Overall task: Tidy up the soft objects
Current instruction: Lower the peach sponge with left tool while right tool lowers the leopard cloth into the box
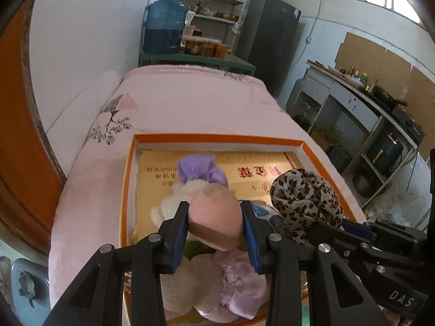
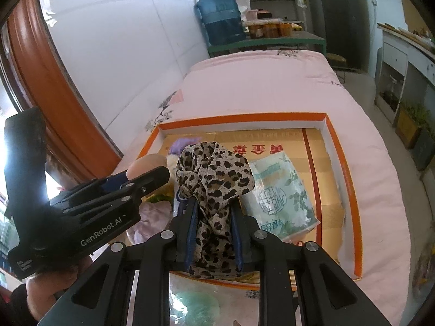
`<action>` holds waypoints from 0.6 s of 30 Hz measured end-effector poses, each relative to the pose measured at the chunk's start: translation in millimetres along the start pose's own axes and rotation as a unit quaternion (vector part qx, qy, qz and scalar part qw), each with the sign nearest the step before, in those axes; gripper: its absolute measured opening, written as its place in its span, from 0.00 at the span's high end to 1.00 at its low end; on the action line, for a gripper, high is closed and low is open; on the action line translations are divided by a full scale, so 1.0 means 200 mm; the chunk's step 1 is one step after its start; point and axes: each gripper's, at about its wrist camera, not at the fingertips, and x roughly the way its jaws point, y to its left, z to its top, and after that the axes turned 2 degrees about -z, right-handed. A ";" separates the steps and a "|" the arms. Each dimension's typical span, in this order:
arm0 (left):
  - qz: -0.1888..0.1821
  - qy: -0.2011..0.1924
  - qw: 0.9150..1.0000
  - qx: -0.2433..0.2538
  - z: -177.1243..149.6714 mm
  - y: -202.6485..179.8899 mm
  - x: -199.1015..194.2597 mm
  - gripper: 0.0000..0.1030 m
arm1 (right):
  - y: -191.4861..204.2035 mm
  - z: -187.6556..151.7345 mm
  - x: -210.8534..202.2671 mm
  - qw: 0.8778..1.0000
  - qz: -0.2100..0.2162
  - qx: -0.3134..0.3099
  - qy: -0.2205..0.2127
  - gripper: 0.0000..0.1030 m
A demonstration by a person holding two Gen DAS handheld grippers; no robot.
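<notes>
1. One pink bedspread (image 1: 190, 103) carries everything, with one orange-rimmed box (image 1: 217, 138) sitting on its near half.
2. One flat gold card with red lettering (image 2: 272, 138) lines the box floor, and the soft things lie on it.
3. One green-and-white soft packet (image 2: 280, 195) lies toward the box's right wall, just right of my right gripper.
4. One white plush toy (image 1: 171, 198) with a purple cloth (image 1: 201, 169) on it sits near the box's left wall; one pale pink garment (image 1: 239, 279) lies at the near edge.
5. One leopard-print scarf (image 2: 214, 174) is pinched between the fingers of my right gripper (image 2: 213, 228), bunched up above the box.
6. One pink sponge ball (image 1: 214, 217) is squeezed between the fingers of my left gripper (image 1: 214, 220), above the plush toy.
</notes>
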 end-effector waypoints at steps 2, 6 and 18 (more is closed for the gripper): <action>-0.001 0.010 1.000 0.000 -0.01 0.01 0.03 0.63 | 0.00 0.00 0.02 1.000 -0.002 0.001 0.004 0.76; 0.000 0.018 1.000 -0.001 -0.03 0.01 0.05 0.63 | -0.01 0.00 0.05 1.000 -0.002 0.004 0.008 0.76; -0.003 0.014 1.000 -0.006 -0.03 0.01 0.03 0.63 | 0.00 0.00 0.05 1.000 -0.005 -0.004 0.001 0.54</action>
